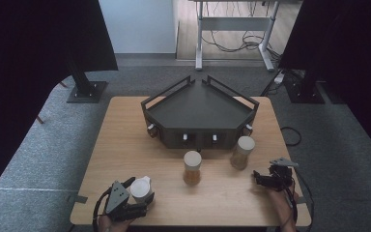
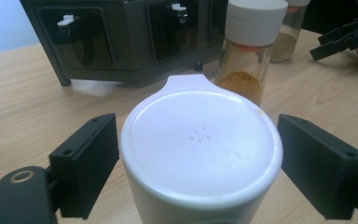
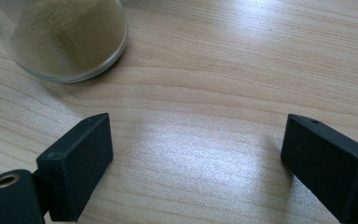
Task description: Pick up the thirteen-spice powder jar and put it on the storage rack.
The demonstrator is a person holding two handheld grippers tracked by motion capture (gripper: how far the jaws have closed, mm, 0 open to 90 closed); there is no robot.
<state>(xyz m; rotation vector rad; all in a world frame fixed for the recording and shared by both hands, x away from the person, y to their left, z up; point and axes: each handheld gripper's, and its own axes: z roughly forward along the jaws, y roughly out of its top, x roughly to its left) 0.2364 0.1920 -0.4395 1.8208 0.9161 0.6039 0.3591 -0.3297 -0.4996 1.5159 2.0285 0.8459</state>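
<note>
Squarely, the white-lidded jar [image 2: 200, 154] sits between the left fingers [image 2: 86, 163].

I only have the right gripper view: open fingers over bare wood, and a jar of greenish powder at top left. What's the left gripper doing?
Observer: The left gripper has its fingers on either side of the white-lidded jar, close against the lid. I can't tell whether they press.
Operator: Where's my jar among the others?
Observer: In the high view, your green-powder jar stands furthest right of three. The orange-powder jar is between it and the left one.
Operator: What's behind them?
Observer: A dark angled rack, with white caps showing in its front openings.
</note>
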